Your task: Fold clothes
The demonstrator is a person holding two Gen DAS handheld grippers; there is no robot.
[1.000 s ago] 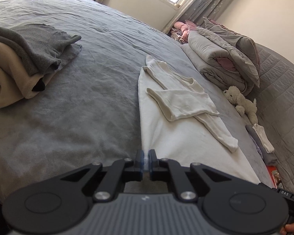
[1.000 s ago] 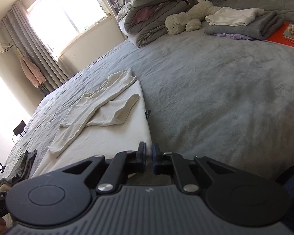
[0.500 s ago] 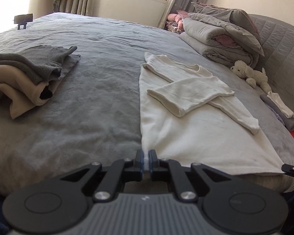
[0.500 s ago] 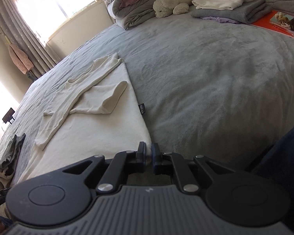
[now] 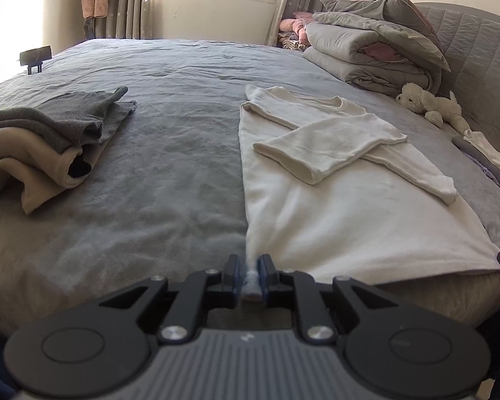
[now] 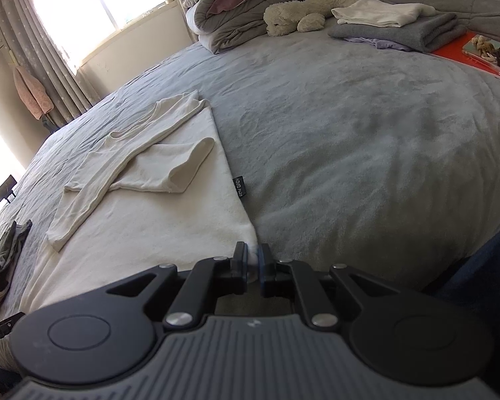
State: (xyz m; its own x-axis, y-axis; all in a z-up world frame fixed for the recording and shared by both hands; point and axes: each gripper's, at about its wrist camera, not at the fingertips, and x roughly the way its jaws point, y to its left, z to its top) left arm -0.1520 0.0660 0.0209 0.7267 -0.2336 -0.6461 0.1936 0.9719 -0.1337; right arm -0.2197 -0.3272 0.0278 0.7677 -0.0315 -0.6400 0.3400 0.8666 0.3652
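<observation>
A cream long-sleeved top (image 5: pixel 333 206) lies flat on the grey bed (image 5: pixel 150 183), both sleeves crossed over its body. My left gripper (image 5: pixel 250 275) is at the hem's near left corner. Its jaws are opening a little, and a bunch of the cream cloth still fills the gap between the pads. In the right wrist view the same top (image 6: pixel 143 206) runs away to the left. My right gripper (image 6: pixel 253 261) is shut on the hem's near right corner, close to a small black label (image 6: pixel 239 186).
A loose pile of grey and beige clothes (image 5: pixel 43 140) lies on the bed's left. A folded duvet (image 5: pixel 376 50) and a plush toy (image 5: pixel 430 103) sit by the headboard. A folded grey and white stack (image 6: pixel 393 23) and an orange book (image 6: pixel 476 53) lie at the right.
The left wrist view has rolled level, and its jaws have parted slightly around a thicker bunch of cream cloth. The right gripper stays clamped on its corner, its view tipped a little lower.
</observation>
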